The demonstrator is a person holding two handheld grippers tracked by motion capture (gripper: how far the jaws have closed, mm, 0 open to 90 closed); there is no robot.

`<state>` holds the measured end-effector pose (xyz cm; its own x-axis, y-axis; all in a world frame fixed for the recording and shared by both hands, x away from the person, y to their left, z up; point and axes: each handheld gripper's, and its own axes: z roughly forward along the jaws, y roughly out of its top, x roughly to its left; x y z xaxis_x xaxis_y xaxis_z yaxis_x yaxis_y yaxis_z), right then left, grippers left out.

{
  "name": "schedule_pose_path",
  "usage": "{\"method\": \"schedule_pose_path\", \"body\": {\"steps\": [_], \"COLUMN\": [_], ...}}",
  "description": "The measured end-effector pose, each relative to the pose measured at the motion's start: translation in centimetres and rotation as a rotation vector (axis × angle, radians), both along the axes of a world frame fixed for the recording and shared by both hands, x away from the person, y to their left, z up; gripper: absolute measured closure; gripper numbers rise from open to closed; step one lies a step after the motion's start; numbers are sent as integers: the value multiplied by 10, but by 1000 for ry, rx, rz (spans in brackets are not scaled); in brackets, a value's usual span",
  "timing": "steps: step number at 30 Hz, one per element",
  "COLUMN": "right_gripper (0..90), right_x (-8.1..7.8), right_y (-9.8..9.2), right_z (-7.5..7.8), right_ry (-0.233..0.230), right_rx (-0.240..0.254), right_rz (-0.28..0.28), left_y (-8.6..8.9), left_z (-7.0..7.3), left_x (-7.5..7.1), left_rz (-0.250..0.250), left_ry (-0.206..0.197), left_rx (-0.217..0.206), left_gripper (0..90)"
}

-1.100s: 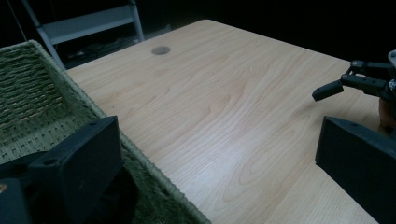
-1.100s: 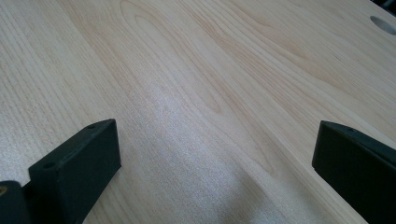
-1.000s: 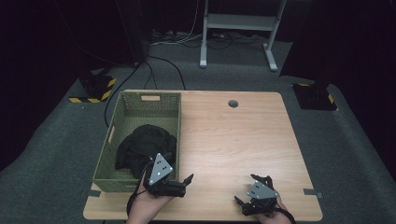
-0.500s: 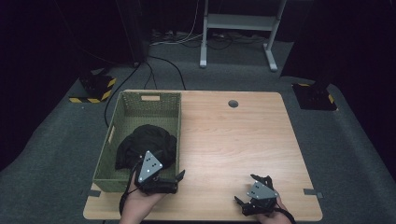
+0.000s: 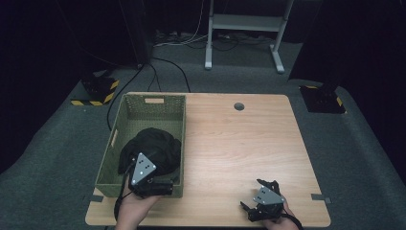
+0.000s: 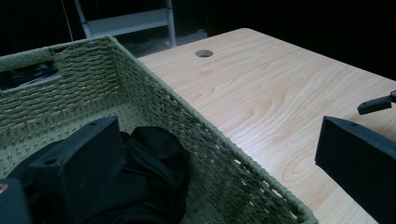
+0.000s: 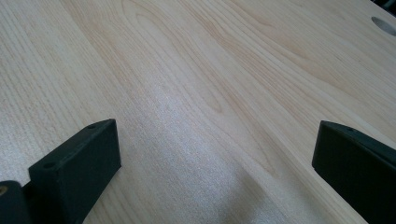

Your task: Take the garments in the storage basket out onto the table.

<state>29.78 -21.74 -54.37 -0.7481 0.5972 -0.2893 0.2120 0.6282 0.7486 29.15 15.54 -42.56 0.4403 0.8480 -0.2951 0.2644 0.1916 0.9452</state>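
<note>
One woven basket (image 5: pixel 143 115), one black cloth bundle (image 5: pixel 153 146), one wooden table (image 5: pixel 239 143), two hand-held grippers.

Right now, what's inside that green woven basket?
The basket holds a crumpled black cloth at its near end. What lies beneath the cloth is covered. The left gripper stands open, straddling the basket's wall.

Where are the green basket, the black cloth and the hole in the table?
green basket (image 5: pixel 152 100): high view, far rim.
black cloth (image 5: pixel 155 143): high view, middle of the bundle.
hole (image 5: pixel 239 106): high view, its centre.
</note>
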Motion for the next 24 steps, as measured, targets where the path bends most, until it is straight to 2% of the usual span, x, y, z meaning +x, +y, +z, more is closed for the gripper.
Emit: {"method": "schedule_pose_path", "body": {"steps": [4,18,24], "right_gripper": [9,9,9], "right_x": [0,0,1], "right_y": [0,0,0], "right_z": [0,0,0], "right_ry": [0,0,8], "right_rx": [0,-1,-1], "right_rz": [0,0,3], "left_y": [4,14,13], "left_z": [2,0,1], "left_x": [0,2,8], "left_rz": [9,47,56], "left_ry": [-3,3,37], "left_rx": [-13,-11,17], "left_gripper": [12,12,12]}}
